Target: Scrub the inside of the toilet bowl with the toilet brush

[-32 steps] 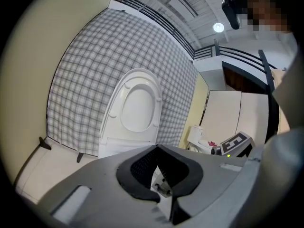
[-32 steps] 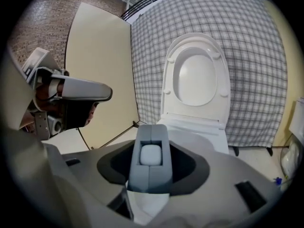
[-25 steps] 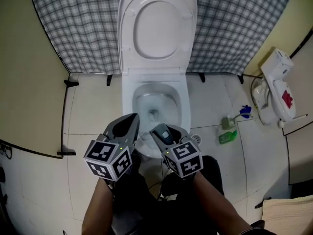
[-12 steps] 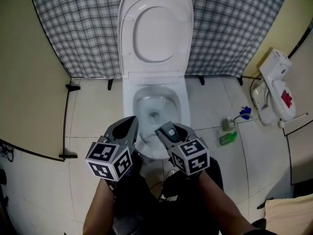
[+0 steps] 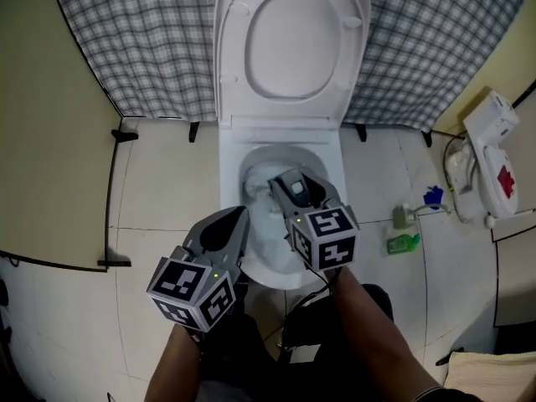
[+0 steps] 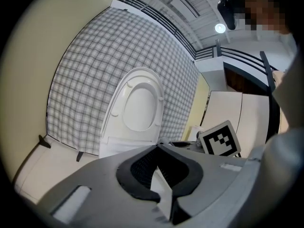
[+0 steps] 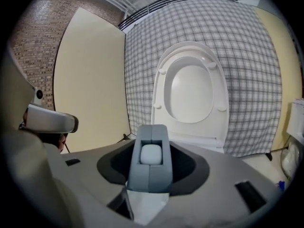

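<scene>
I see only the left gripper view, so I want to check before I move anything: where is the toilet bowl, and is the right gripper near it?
Observer: In the head view, the right gripper hangs over the open toilet bowl.
Operator: Does it hold something?
Observer: Yes. The right gripper view shows its jaws closed on a grey handle with a pale insert. No brush head shows.
Operator: Is anything beside the bowl?
Observer: A green bottle sits on the floor to the right of it.
</scene>
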A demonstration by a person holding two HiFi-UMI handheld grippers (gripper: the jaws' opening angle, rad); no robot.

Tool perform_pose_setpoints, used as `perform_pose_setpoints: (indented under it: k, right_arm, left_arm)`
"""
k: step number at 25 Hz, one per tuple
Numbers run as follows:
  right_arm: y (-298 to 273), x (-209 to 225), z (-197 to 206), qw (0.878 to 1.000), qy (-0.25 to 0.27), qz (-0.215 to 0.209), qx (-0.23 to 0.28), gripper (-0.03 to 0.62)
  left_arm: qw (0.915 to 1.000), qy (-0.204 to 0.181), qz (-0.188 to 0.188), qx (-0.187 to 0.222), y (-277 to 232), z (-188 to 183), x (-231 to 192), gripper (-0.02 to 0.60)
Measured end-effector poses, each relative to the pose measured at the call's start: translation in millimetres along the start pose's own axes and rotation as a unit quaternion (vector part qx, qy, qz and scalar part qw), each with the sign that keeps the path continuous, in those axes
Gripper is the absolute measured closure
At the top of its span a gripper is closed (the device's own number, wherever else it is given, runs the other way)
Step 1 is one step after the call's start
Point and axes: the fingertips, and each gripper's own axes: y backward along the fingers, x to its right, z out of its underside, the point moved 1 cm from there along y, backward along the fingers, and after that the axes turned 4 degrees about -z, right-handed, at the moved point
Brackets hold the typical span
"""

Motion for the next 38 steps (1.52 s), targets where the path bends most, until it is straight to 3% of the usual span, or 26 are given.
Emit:
perform_pose_setpoints:
  k: [6,13,25,31,38]
  right_arm:
    - [-29.3,5.9,-8.6,1.000,-0.014,0.012,0.022,0.385]
    - [-28.0,-17.9,-2.0,0.999,-0.019,-0.041,0.013,0.381]
    - [32.3,-47.5,36.0,0.995,-0.045,-0.089,-0.029,0.378]
    - [68.6,-66.2,52.0,0.992,-0.032,-0.107,-0.051,0.378]
    - [100.9,-63.1,63.0,0.989,-0.044,-0.124,-0.075,0.379]
  left_arm:
    - [0.9998,0.021,0.004,0.000,-5.5,3.1,-13.4,0.572]
    - [0.9994,0.031,-0.012,-0.001,2.2,9.7,-24.6,0.572]
    - [0.9996,0.028,-0.007,-0.002,13.8,9.4,-0.1,0.572]
    - [0.9998,0.018,-0.004,0.001,25.3,6.9,16.6,0.572]
    - [0.9999,0.005,0.003,0.012,37.8,-1.5,33.7,0.572]
